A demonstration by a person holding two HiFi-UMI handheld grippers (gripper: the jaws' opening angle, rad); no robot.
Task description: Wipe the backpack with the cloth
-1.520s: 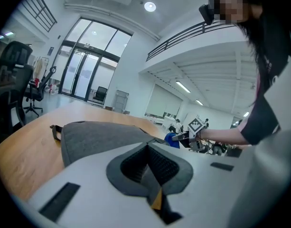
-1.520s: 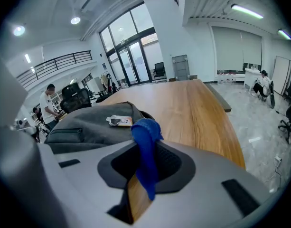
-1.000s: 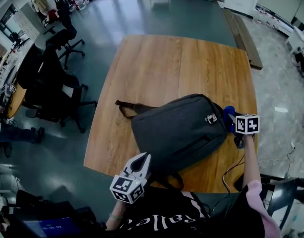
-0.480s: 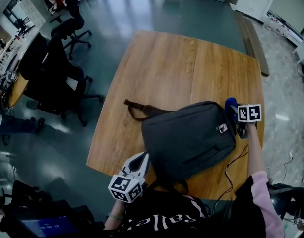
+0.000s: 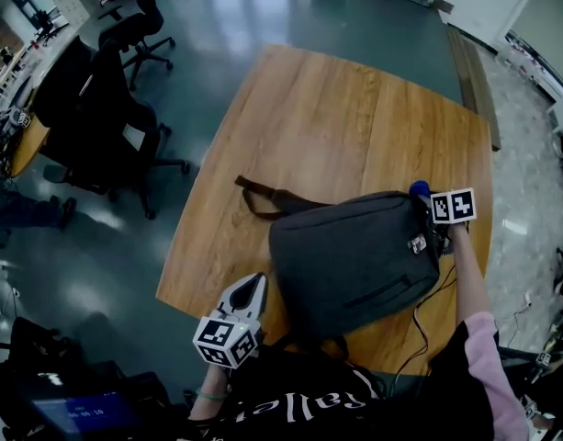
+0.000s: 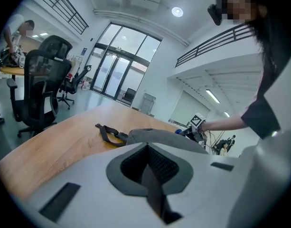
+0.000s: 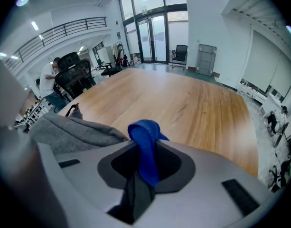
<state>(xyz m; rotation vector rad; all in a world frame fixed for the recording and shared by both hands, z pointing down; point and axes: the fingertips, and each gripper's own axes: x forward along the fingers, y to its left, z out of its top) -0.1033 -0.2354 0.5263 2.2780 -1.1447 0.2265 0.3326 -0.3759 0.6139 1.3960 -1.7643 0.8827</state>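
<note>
A dark grey backpack (image 5: 354, 260) lies flat on the wooden table (image 5: 318, 127), its brown strap (image 5: 253, 200) trailing to the left. My right gripper (image 5: 421, 194) sits at the bag's upper right corner, shut on a blue cloth (image 7: 145, 144) that sticks up from between its jaws; the cloth (image 5: 417, 189) shows as a blue tip in the head view. The bag's grey fabric (image 7: 74, 129) lies just left of those jaws. My left gripper (image 5: 249, 294) hangs shut and empty at the table's near edge, left of the backpack (image 6: 159, 136).
Black office chairs (image 5: 106, 108) stand on the floor left of the table. A black cable (image 5: 428, 306) runs from the right gripper across the table's near right corner. A person (image 6: 14, 32) stands at a desk far left. Bare wood stretches beyond the bag.
The right gripper with the cloth has slid a little left and farther along the bag's top right corner. The left gripper has stayed at the near edge.
</note>
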